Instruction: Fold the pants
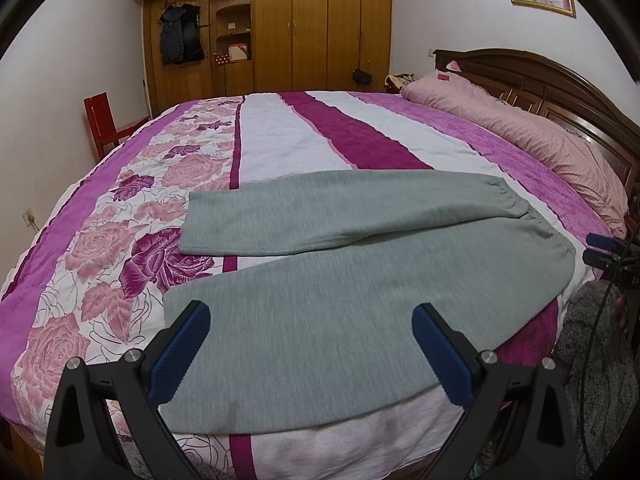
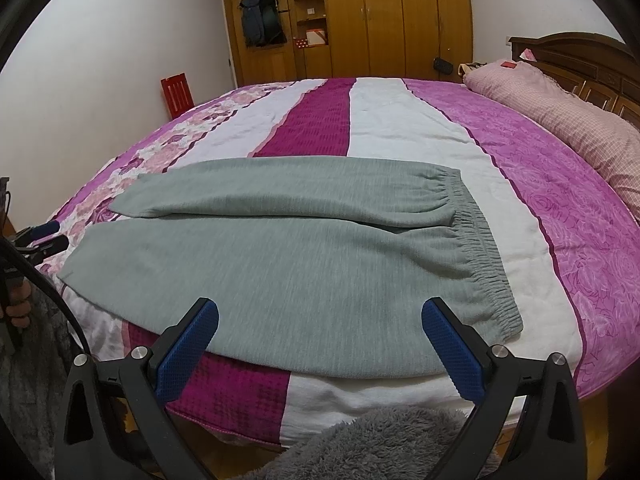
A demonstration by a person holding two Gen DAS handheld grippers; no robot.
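Grey pants [image 1: 320, 300] lie flat across the near side of the bed, legs spread in a narrow V, cuffs to the left and elastic waistband [image 2: 480, 256] to the right. My left gripper [image 1: 312, 320] is open and empty, hovering over the near leg close to its cuff. My right gripper [image 2: 320, 316] is open and empty, hovering over the near leg's upper part beside the waistband. The pants also show in the right wrist view [image 2: 280, 248]. The right gripper also shows at the right edge of the left wrist view [image 1: 604, 252].
The bed has a pink, purple and white striped floral cover [image 1: 280, 136]. A pink pillow [image 1: 540, 136] lies by the dark wooden headboard [image 1: 560, 80]. A red chair [image 1: 104, 120] and wooden wardrobes [image 1: 304, 28] stand beyond. A grey fluffy fabric [image 2: 380, 440] is below the bed edge.
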